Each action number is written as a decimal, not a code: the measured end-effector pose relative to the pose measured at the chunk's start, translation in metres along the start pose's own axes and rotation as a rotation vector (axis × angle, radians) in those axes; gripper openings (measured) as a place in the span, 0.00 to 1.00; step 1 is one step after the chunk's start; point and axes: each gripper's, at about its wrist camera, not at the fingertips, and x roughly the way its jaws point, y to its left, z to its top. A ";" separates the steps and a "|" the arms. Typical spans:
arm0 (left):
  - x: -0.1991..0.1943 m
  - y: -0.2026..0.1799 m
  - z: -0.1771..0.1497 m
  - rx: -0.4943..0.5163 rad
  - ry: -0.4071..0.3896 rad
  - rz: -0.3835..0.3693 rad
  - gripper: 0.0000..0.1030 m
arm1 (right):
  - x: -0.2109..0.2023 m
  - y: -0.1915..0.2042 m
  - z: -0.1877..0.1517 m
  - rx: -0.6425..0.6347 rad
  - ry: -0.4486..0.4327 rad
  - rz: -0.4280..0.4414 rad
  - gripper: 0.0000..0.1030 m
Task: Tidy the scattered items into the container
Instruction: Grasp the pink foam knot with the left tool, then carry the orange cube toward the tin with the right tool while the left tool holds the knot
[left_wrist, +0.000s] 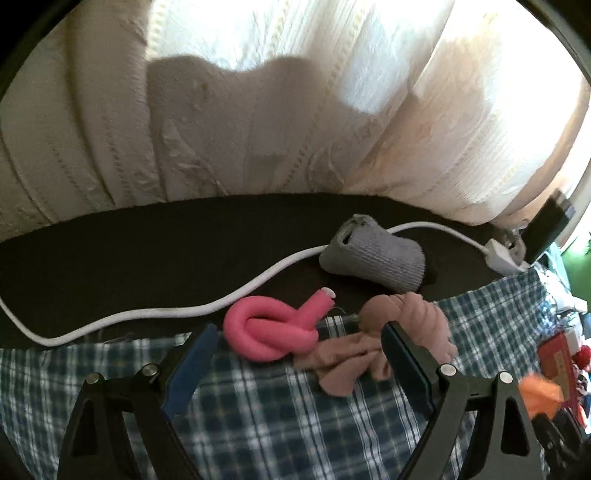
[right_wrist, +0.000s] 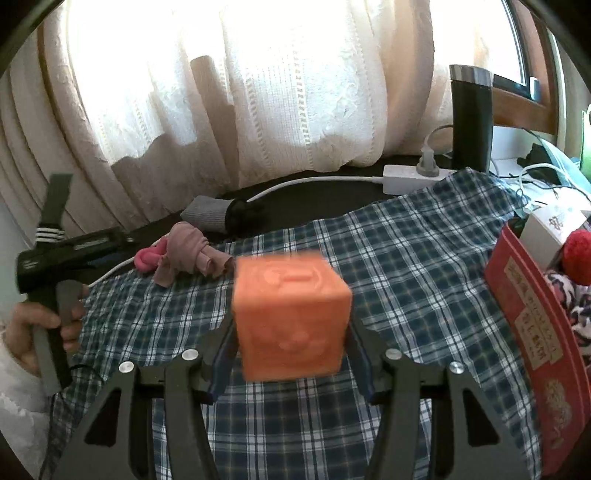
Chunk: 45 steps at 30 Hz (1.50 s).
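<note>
A checked cloth (right_wrist: 369, 258) covers the table by the curtain. The right gripper (right_wrist: 291, 354) squeezes an orange cube (right_wrist: 291, 317). The red box (right_wrist: 532, 332) sits close on its right side. The left gripper (left_wrist: 295, 365) is wide apart, with nothing in it, and the pink knot (left_wrist: 273, 332) lies just ahead.

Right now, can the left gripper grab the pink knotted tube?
Probably yes. The left gripper is open and empty, and the pink knotted tube lies bare just ahead between its fingers, with only the brown cloth touching it.
</note>
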 end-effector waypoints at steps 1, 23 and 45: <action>0.005 0.000 0.001 -0.006 0.008 0.005 0.89 | 0.000 0.000 0.000 -0.001 -0.001 0.002 0.56; 0.016 0.019 -0.001 -0.125 0.017 0.004 0.61 | 0.002 -0.003 0.000 0.005 0.020 -0.009 0.68; -0.083 -0.036 -0.049 -0.081 -0.088 -0.192 0.61 | 0.006 -0.002 0.001 0.034 0.027 0.102 0.80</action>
